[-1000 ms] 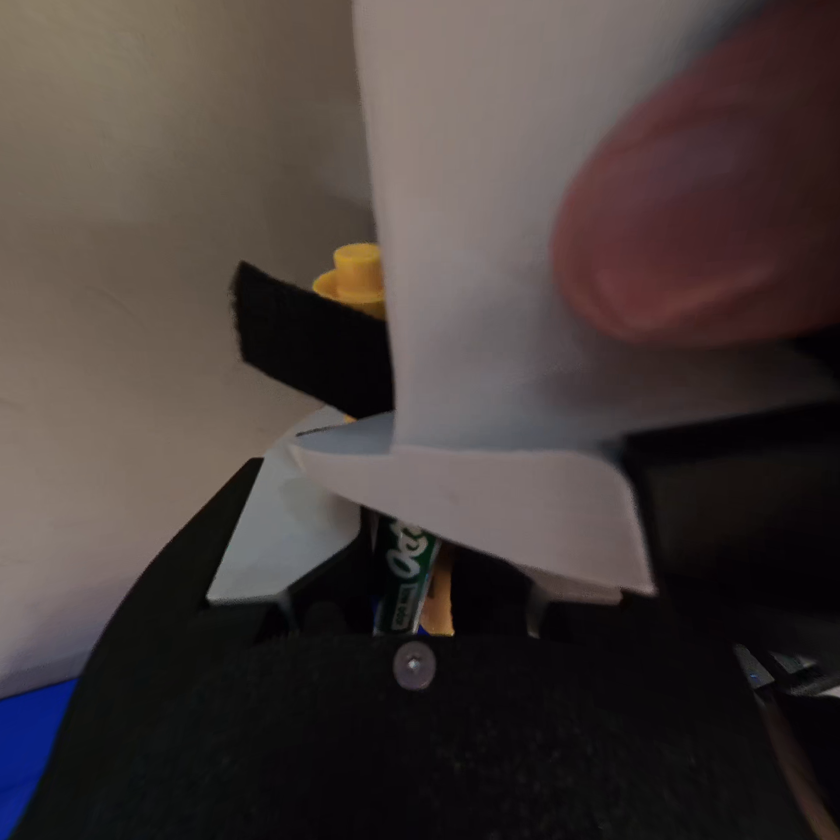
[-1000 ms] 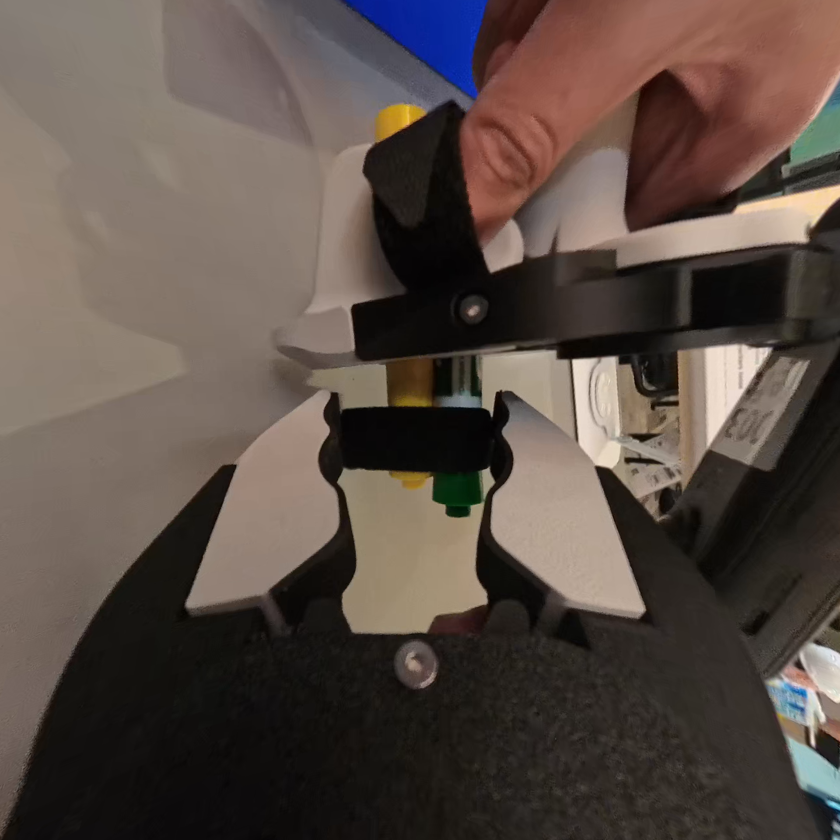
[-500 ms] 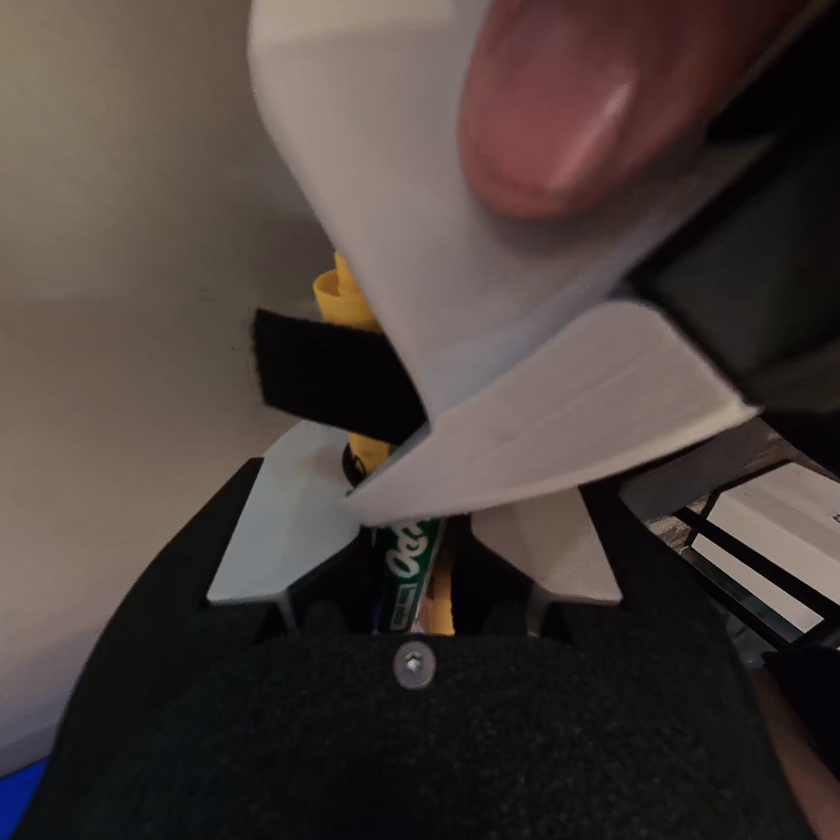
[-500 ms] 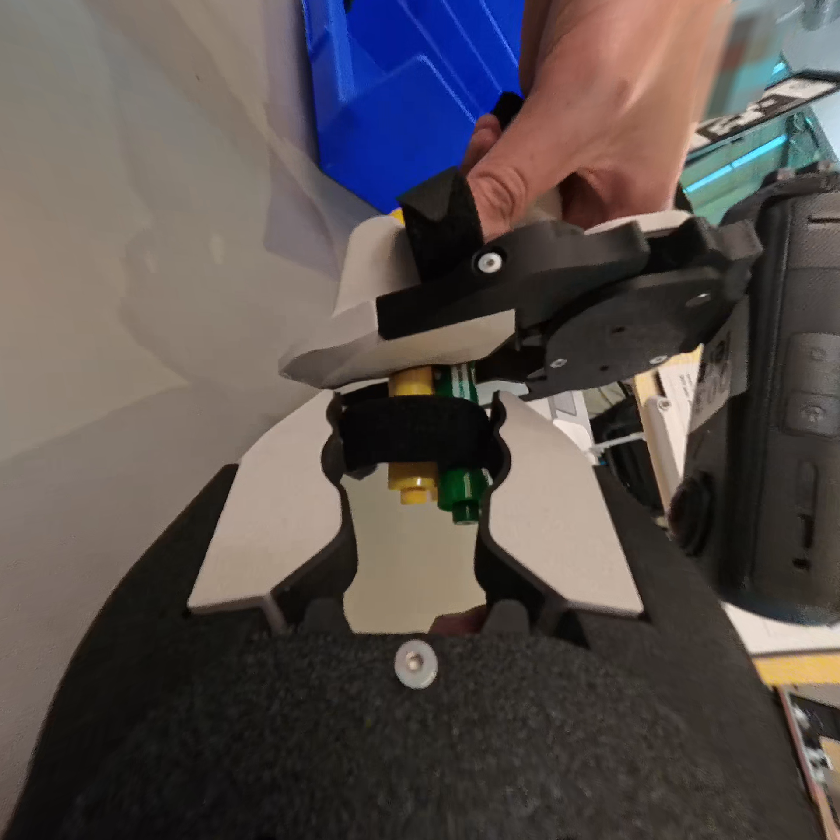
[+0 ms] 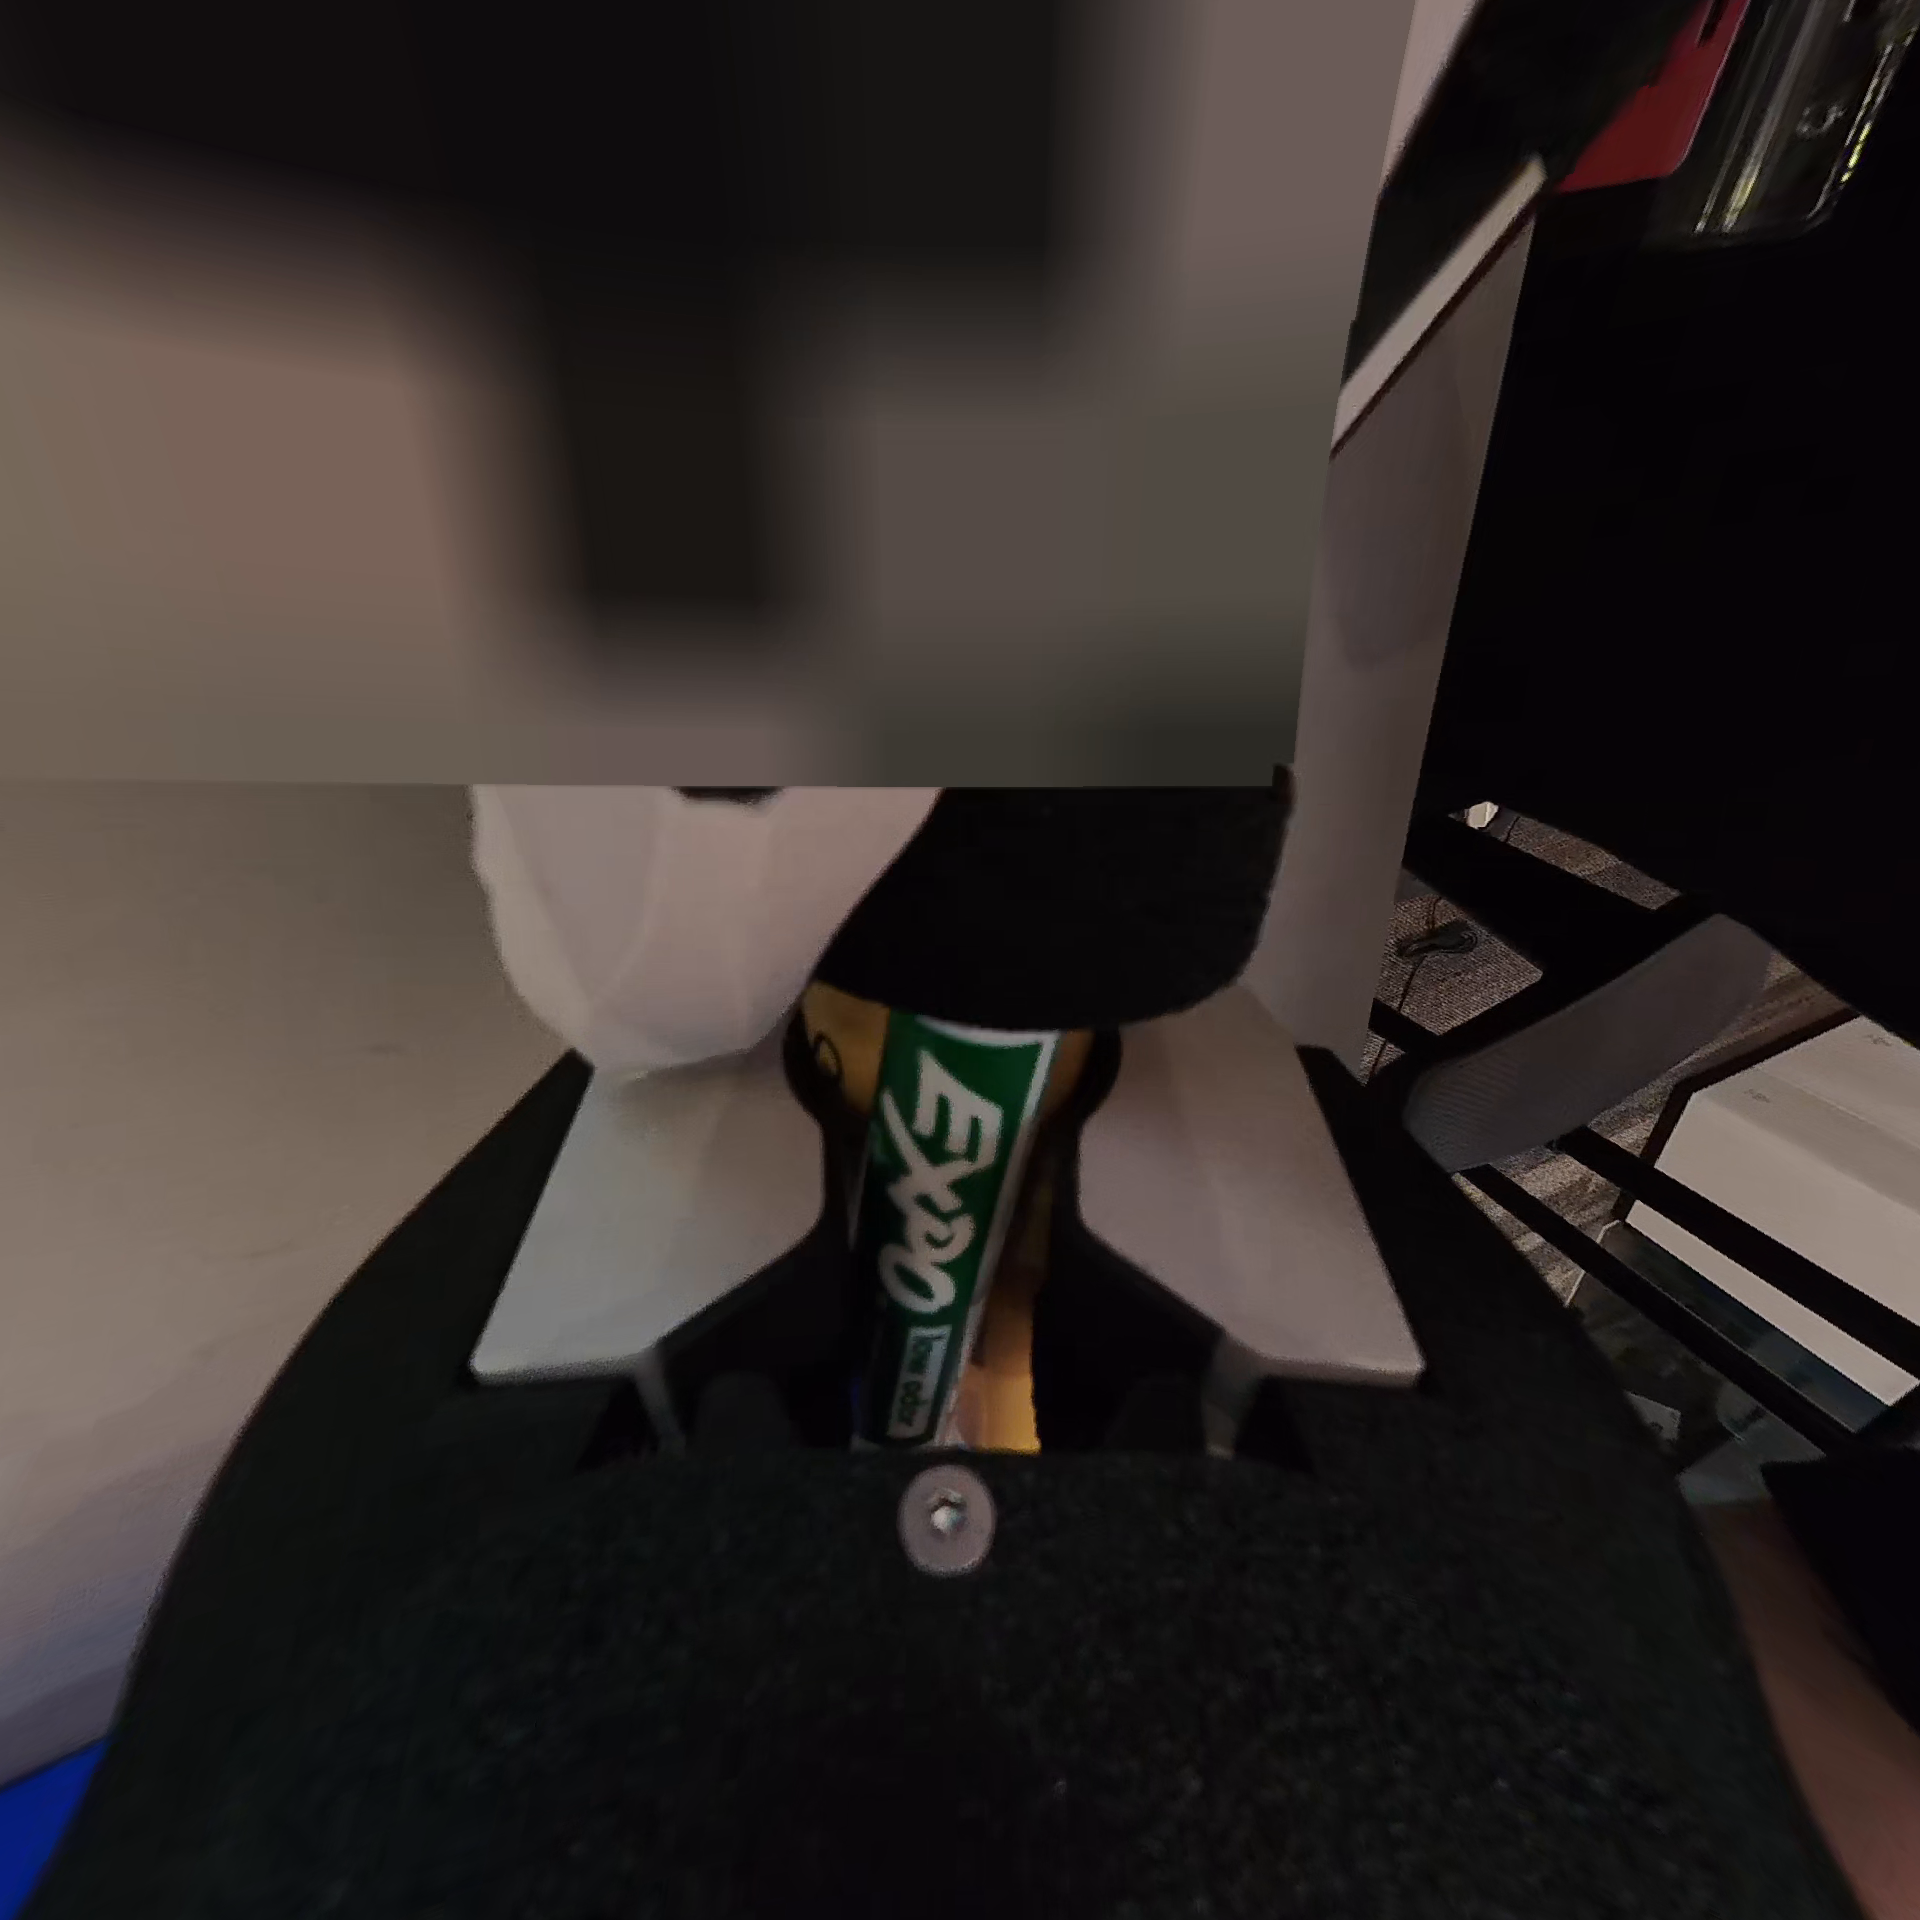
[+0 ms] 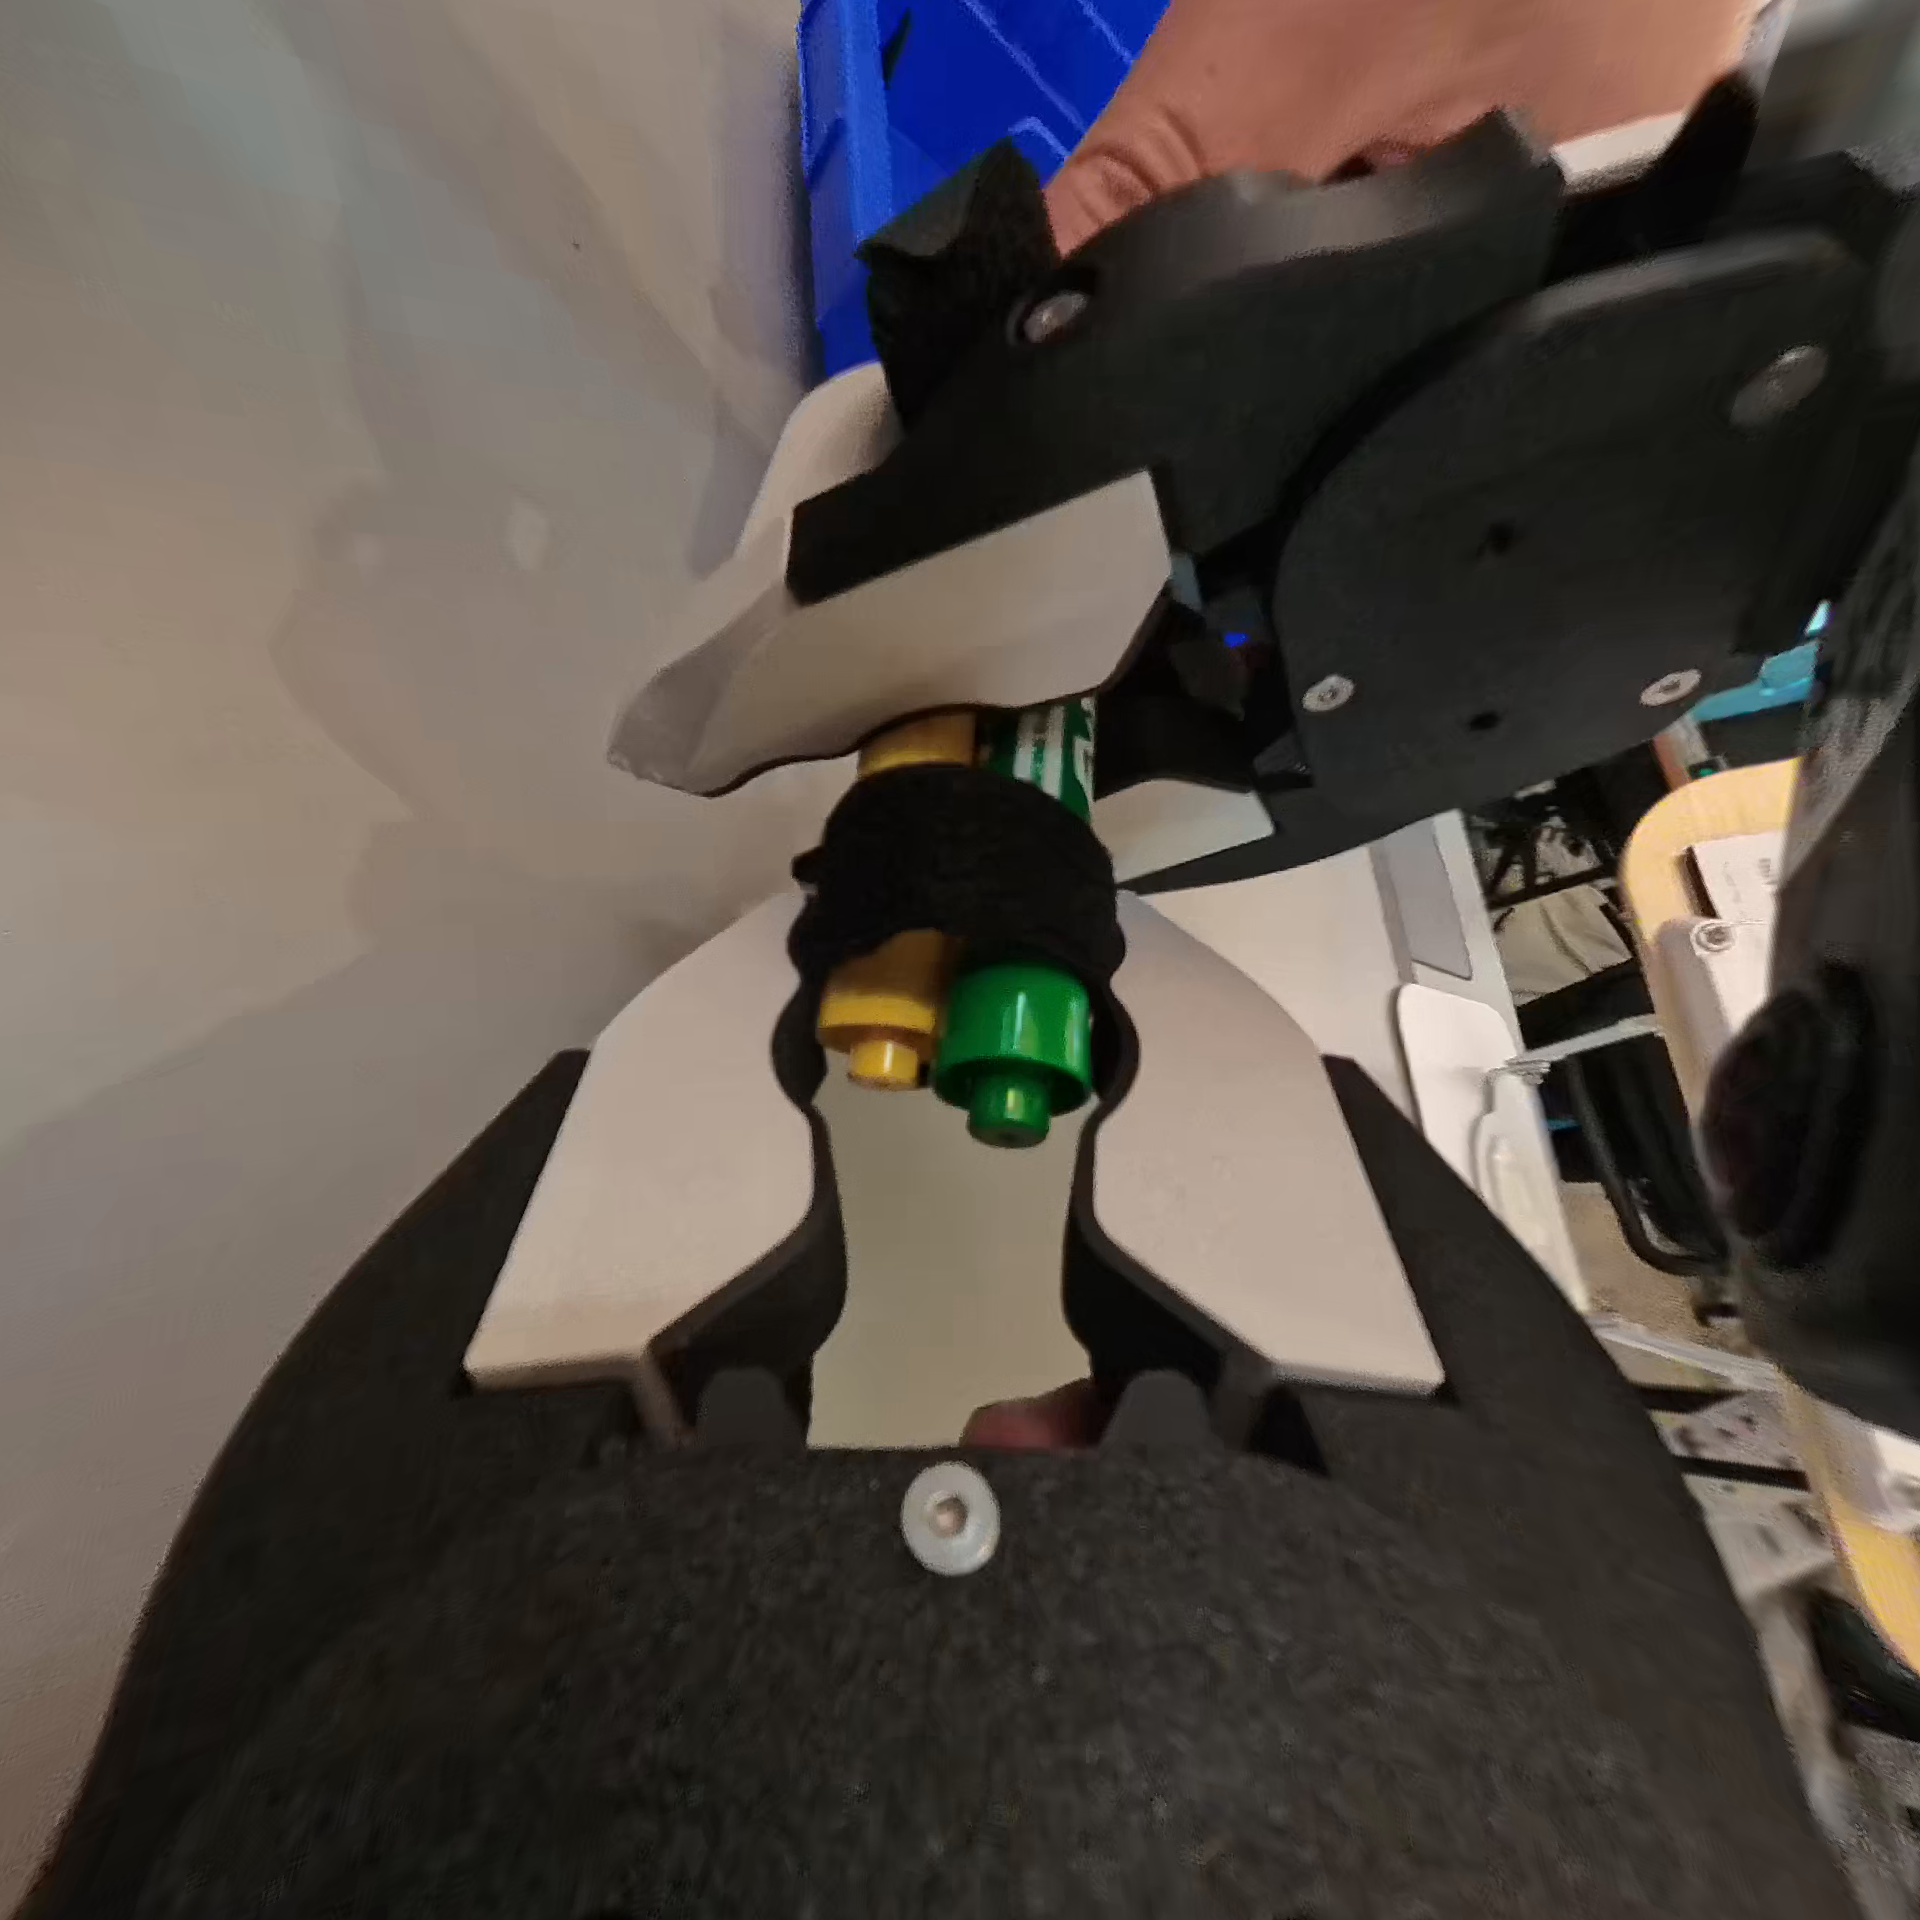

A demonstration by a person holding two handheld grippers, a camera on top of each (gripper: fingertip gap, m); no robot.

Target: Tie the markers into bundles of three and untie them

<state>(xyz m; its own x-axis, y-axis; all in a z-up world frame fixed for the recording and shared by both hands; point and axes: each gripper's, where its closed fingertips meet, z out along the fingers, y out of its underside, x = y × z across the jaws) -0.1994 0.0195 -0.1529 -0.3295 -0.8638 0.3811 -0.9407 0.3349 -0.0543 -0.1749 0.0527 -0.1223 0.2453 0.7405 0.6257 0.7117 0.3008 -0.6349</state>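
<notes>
My left gripper (image 5: 951,1049) is shut on a bundle of markers. A green marker (image 5: 945,1195) lies between its fingers, with a yellow marker (image 5: 1070,1049) behind it. A black strap (image 5: 1049,914) crosses the bundle just past the fingertips. In the right wrist view the strap (image 6: 956,883) is wrapped around the yellow marker (image 6: 883,1013) and the green marker (image 6: 1013,1039), whose ends point at the camera. My right gripper (image 6: 956,966) is shut on the strap-wrapped bundle. The left gripper (image 6: 977,727) holds the markers just beyond it. A blur patch hides the upper left wrist view.
A blue bin (image 6: 935,125) stands behind the grippers on the white table (image 5: 208,1039). A person's hand (image 6: 1299,83) holds the left gripper. A white post (image 5: 1382,623) and a black frame (image 5: 1662,1247) show at the right, with desk clutter (image 6: 1475,1039) beyond.
My right gripper has swung around the bundle and the strap now sits wound on the markers. The strap's loose end no longer sticks out left. The left gripper kept its hold.
</notes>
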